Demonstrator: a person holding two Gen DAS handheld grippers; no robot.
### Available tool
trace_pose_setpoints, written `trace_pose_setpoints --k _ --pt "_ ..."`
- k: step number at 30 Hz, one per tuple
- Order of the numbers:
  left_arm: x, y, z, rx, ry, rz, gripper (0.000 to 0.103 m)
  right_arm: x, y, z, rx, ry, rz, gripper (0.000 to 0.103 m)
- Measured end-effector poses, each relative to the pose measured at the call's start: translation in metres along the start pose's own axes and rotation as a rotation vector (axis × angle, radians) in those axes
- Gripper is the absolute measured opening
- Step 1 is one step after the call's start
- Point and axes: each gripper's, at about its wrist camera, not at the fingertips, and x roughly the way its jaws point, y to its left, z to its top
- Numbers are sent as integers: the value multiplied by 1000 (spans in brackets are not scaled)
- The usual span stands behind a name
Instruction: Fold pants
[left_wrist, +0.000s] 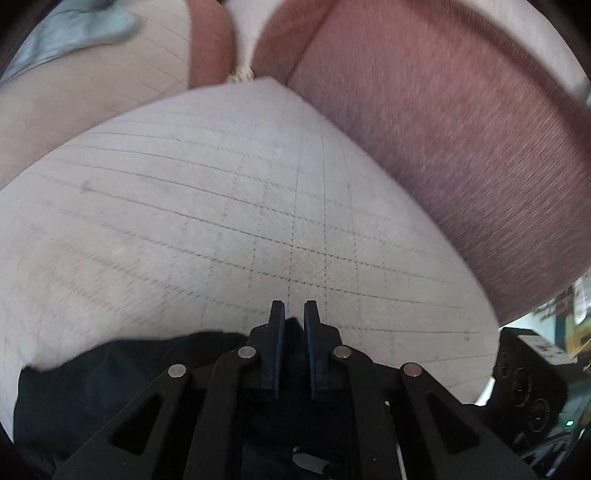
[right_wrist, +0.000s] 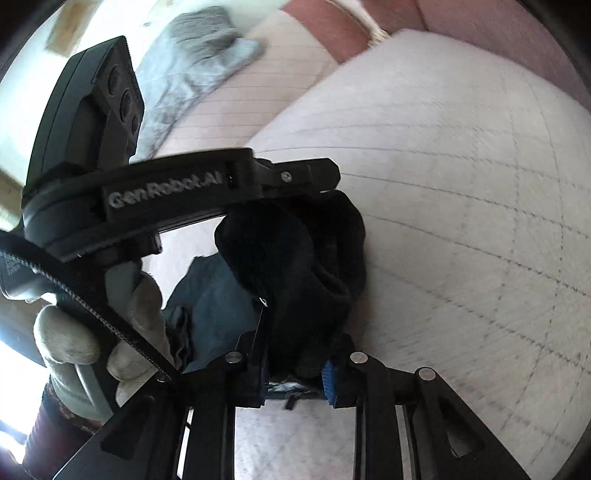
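In my left wrist view, my left tongs (left_wrist: 294, 314) sit at the bottom centre with the jaws nearly pressed together, pinching a fold of the black pants (left_wrist: 110, 376), which bunch at the lower left of the frame. Beyond them spreads a pale checked cushion (left_wrist: 221, 206), with a reddish-brown sofa back (left_wrist: 461, 147) at the upper right and a grey cloth (left_wrist: 74, 33) in the upper left corner. At the right edge I see part of my other black device.

My right wrist view shows what the first does not: my right tongs (right_wrist: 295, 376) at the bottom centre pinch a thick bundle of the pants (right_wrist: 295, 266), which rises in the middle of the frame. My left tongs' body crosses from the left to the centre, held by my gloved left hand (right_wrist: 92, 332) at the lower left, fingers wrapped around the handle. The grey cloth (right_wrist: 199, 55) lies at the top.
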Motion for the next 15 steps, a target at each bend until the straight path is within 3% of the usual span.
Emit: trace_pose_setpoints --k 7,15 --pt "-96 58 -43 -173 -172 -67 11 -4 78 -12 -164 12 52 24" --pt "-163 169 -127 -449 -323 -84 9 60 186 -41 -363 145 64 23"
